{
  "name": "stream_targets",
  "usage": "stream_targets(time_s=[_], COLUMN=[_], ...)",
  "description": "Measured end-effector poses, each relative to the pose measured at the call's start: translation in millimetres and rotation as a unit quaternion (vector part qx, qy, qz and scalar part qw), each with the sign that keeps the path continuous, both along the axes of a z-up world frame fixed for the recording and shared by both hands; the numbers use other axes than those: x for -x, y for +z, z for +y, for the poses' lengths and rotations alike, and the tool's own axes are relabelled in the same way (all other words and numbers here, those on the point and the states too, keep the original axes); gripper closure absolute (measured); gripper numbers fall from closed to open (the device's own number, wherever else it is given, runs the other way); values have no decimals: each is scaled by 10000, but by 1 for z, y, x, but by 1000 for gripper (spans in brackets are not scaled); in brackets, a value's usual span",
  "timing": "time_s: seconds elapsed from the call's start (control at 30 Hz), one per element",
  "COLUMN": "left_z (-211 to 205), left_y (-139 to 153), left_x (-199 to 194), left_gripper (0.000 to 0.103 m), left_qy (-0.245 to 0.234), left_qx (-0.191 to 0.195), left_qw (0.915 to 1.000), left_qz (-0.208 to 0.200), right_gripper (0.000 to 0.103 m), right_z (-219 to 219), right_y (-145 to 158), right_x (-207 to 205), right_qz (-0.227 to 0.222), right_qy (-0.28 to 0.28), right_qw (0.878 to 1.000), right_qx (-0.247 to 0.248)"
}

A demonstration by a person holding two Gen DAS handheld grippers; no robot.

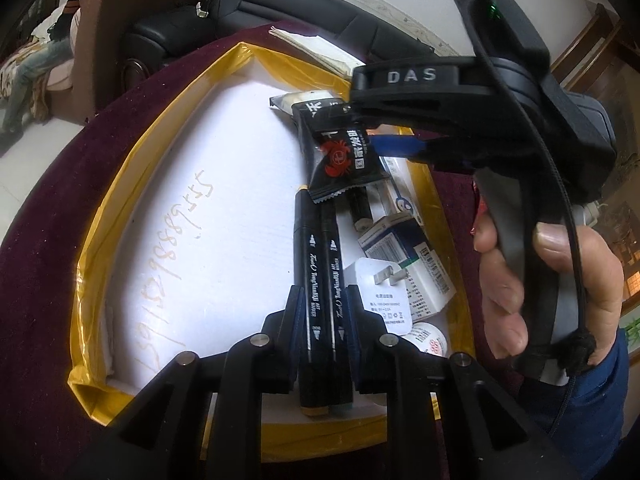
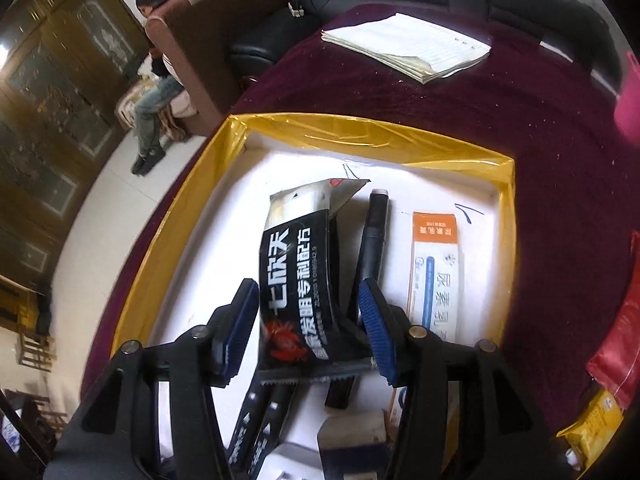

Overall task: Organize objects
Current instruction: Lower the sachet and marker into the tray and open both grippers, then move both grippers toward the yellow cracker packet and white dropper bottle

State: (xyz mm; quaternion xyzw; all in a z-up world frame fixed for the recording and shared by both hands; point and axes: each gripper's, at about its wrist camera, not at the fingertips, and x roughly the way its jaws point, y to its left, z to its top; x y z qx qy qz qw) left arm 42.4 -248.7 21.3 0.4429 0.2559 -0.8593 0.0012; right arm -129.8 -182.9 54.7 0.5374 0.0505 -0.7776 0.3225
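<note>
- Maroon cloth (image 2: 460, 120) covers your table, with a yellow-edged white tray (image 2: 360, 128) on it.
- Your left gripper (image 1: 322, 312) clamps two black markers (image 1: 320, 280) low over the tray.
- Your right gripper (image 2: 308, 328) stands loose around a black packet (image 2: 300, 280); neither pad presses it.

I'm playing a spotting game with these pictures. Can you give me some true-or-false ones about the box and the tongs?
1. The left tongs are closed on two black markers. True.
2. The black packet has a red crab printed on it. True.
3. The box has a green rim. False: the rim is yellow.
4. The notepad lies inside the box. False: it lies outside the box, on the dark red cloth.
</note>
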Motion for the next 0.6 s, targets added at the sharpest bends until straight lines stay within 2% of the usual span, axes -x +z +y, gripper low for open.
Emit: stream_targets(time_s=[0.2, 0.37, 0.6], left_z=[4, 11, 43], left_y=[11, 22, 40], left_x=[-8, -10, -9], left_gripper=[86, 86, 86], left_qy=[15, 35, -264], left_qx=[127, 253, 511], left_qw=[9999, 9995, 9978], left_qz=[82, 180, 328], right_gripper=[52, 52, 52], right_z=[16, 44, 97], right_y=[9, 22, 36], right_x=[-11, -21, -30], right_qz=[-11, 0, 135], right_qy=[-39, -152, -388], right_qw=[9996, 9975, 9934], right_qx=[267, 683, 1068])
